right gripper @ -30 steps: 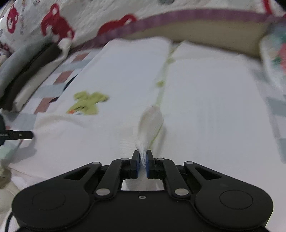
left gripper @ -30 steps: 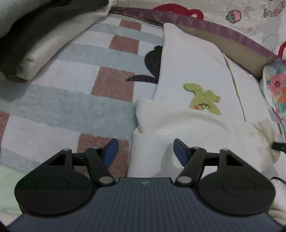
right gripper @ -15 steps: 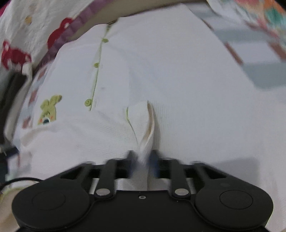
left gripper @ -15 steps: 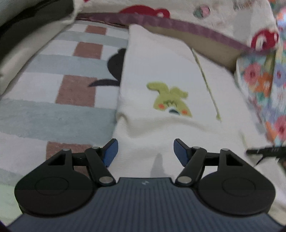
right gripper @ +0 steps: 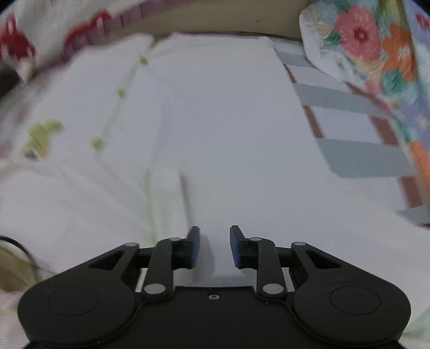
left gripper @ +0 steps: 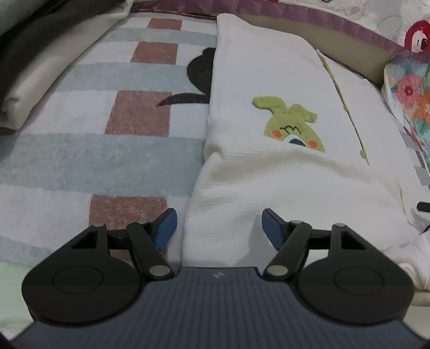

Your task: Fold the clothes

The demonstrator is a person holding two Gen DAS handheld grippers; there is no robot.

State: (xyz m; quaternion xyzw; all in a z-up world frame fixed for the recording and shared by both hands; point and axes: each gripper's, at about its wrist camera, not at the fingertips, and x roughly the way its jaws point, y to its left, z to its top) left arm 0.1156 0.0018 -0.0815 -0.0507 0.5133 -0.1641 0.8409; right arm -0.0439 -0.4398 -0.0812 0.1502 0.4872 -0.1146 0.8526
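Observation:
A white knit baby garment point(left gripper: 268, 80) with a green rabbit patch point(left gripper: 289, 123) and a green-trimmed button placket lies on a checked blanket point(left gripper: 107, 150). Its near part is folded over the body. My left gripper point(left gripper: 219, 228) hovers open over the garment's near left edge, one pad above the blanket, nothing pinched. In the blurred right wrist view the same garment point(right gripper: 228, 120) fills the frame. My right gripper point(right gripper: 214, 245) sits just above the cloth, its jaws closing, with nothing between the pads.
Folded beige and dark textiles point(left gripper: 40, 53) are stacked at the far left. A floral fabric point(right gripper: 376, 53) lies at the right edge. A quilt with red prints and a purple border point(left gripper: 336, 24) runs along the back.
My right gripper let go of the pinched white fold, which now lies flat on the garment, and shifted to the right. The left view drifted slightly; its jaws stayed open.

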